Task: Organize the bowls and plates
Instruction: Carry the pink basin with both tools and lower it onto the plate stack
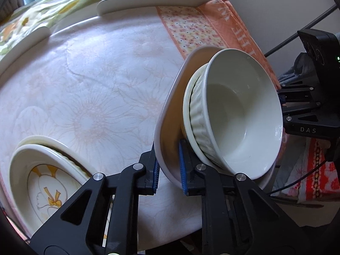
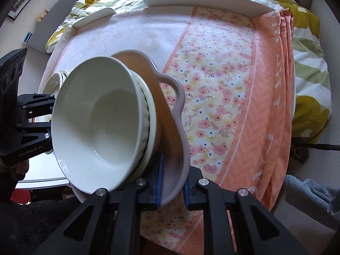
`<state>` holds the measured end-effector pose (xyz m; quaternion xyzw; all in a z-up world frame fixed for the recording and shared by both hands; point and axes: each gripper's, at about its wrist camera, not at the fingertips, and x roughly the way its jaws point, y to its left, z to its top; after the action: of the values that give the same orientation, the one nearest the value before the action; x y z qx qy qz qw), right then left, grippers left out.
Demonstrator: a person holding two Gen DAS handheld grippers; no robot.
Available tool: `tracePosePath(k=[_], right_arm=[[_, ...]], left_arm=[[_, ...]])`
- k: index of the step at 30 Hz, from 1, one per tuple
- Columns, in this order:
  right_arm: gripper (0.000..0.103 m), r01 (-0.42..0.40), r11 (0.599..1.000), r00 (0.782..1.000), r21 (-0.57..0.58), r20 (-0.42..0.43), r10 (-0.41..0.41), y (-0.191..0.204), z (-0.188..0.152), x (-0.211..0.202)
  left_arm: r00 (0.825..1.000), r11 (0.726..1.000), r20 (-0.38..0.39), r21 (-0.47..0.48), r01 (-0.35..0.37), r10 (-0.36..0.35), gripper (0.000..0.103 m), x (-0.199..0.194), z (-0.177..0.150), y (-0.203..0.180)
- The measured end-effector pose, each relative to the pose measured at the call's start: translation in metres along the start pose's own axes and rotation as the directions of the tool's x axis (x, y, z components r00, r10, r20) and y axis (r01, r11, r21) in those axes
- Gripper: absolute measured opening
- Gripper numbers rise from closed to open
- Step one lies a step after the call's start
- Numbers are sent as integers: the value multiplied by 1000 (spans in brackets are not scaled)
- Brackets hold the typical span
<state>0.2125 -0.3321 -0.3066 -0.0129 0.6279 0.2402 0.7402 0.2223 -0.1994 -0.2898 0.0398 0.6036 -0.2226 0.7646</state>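
- The landmark is the wavy-rimmed white dish [image 1: 167, 127] at the near edge of the cloth-covered surface [image 1: 95, 89]; it carries a stack of a small cream plate [image 1: 187, 110], a ribbed white bowl [image 1: 198, 108] and a smooth white bowl [image 1: 240, 114] on top.
- The left claw [image 1: 169, 171] is closed down on the dish's rim: one blue pad [image 1: 155, 176] lies against the outside of the rim, the other against the inside, just below the stacked bowls.
- The right claw [image 2: 172, 189] is clamped on the opposite side of the same dish [image 2: 178, 140], its blue pads [image 2: 159, 180] pinching the rim from both faces, with the bowls just to the inner side.
- In the right wrist view the smooth bowl [image 2: 95, 123] fills the dish's interior, and the left claw's black body shows beyond it.
- To the left of the dish, in the left wrist view, a flower-painted plate [image 1: 44, 182] sits inside a larger cream dish on the surface.
- Beyond the dish, an orange floral towel [image 2: 233, 97] covers the surface; part of the dish rests over it.
- Far from the dish, at the surface's back edge, lie two white platters [image 2: 208, 0], and past them a green-and-yellow floral blanket [image 2: 308, 72].
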Motion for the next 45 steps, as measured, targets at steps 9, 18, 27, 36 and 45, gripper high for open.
tracePosePath(k=[9, 18, 27, 36, 45], right_arm=[[14, -3, 999, 1000, 37, -4, 3, 0, -1, 0], [14, 2, 999, 1000, 33, -2, -2, 12, 13, -17], [14, 51, 999, 998, 5, 39, -51, 63, 43, -53], [14, 38, 999, 997, -4, 61, -38, 139, 64, -40], [14, -9, 1000, 1000, 13, 17, 9, 201, 67, 12]], left_arm=[[1000, 1000, -5, -9, -14, 14, 11, -2, 2, -1], [1000, 999, 10, -33, 0, 1, 11, -23, 9, 6], [997, 999, 81, -35, 8, -5, 10, -83, 9, 41], [995, 998, 99, -66, -17, 23, 10, -125, -31, 115], [998, 993, 49, -115, -27, 33, 9, -119, -83, 173]])
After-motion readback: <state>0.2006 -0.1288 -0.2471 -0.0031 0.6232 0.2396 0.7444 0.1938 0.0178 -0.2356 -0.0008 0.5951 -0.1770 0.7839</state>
